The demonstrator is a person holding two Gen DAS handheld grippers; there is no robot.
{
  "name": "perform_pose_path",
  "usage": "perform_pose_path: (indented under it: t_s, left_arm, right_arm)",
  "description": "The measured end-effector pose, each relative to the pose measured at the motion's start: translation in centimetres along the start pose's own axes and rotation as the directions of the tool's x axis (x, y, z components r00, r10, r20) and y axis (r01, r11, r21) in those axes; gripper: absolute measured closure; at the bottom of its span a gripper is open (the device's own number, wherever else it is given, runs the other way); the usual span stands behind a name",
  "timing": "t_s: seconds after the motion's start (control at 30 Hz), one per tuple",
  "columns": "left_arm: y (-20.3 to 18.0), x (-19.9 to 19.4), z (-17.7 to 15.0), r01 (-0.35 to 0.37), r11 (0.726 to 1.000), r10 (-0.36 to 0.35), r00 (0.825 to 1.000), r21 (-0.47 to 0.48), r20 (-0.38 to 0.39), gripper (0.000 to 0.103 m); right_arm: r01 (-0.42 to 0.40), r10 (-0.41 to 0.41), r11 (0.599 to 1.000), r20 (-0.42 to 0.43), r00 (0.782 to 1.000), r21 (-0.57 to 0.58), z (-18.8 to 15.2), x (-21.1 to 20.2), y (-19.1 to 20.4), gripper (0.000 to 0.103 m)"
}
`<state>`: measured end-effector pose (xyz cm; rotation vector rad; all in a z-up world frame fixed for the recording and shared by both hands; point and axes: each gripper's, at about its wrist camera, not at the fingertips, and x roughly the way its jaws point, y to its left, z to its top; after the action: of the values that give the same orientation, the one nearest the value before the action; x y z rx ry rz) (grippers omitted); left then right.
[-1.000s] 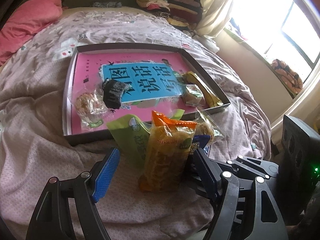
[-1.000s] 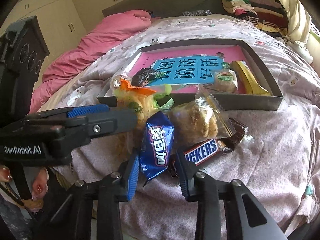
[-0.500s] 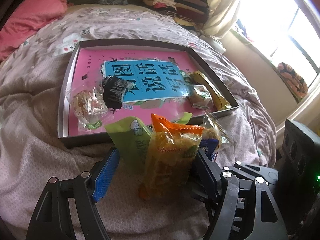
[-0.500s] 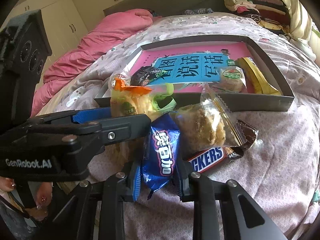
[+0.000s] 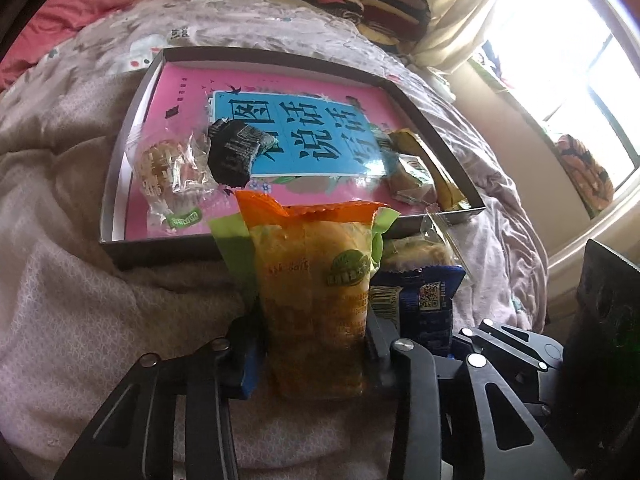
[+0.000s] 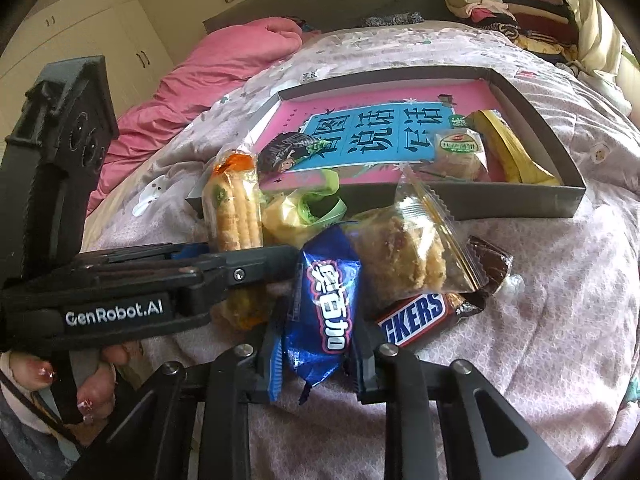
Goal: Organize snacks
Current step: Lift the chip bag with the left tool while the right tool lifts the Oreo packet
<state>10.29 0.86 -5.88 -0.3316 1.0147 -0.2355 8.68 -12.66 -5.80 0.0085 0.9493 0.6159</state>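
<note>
Abt half done, judging by the layout. In the tray (image 5: 132, 136) on the bed (image 5: 60, 300): clear-wrapped biscuit (image 5: 168, 172), dark pkt (image 5: 236, 152), small cake pkt (image 6: 460, 156), yellow pkt (image 6: 508, 148).

Still outside, on the bed by the tray's near edge: green pkt (image 6: 304, 216), clear cookie bag (image 6: 408, 256), Snickers bar (image 6: 420, 316).

Left tongs (image 5: 316, 356) have just been closing and now clamp the orange cracker pkt (image 5: 316, 280), held upright. Right tongs (image 6: 316, 364) have also just been closing and grip the blue pkt (image 6: 324, 308). Both pkts still short of the tray.
</note>
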Motion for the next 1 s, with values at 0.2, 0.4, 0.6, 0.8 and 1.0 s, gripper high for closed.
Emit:
perform_pose_path:
  t_s: [0.2, 0.4, 0.6, 0.8, 1.0]
  left_arm:
    - [0.9, -0.5, -0.2, 0.031, 0.999, -0.031, 0.999, -0.034, 0.009, 0.065]
    - [1.0, -1.4, -0.2, 0.035, 0.999, -0.034, 0.999, -0.027, 0.024, 0.065]
    - [0.8, -2.2, -0.2, 0.023, 1.0, -0.023, 0.999, -0.012, 0.034, 0.065]
    - [0.8, -3.2, -0.1, 0.011, 1.0, -0.01, 0.998, -0.006, 0.054, 0.065]
    - [0.9, -4.1, 0.0, 0.004, 1.0, -0.003, 0.997, -0.009, 0.072, 0.065]
  right_arm:
    - [-0.001, 0.001, 1.0, 0.007, 1.0, -0.003, -0.3, -0.6, 0.0, 0.077]
    - [-0.002, 0.002, 1.0, 0.011, 1.0, -0.004, -0.3, -1.0, 0.0, 0.077]
    - [-0.005, 0.005, 1.0, 0.023, 1.0, 0.007, -0.3, -1.6, -0.2, 0.077]
    - [0.0, 0.0, 1.0, 0.041, 0.999, 0.001, -0.3, -2.4, 0.0, 0.077]
    - [0.004, -0.005, 1.0, 0.06, 0.998, 0.013, 0.0, -3.1, -0.2, 0.077]
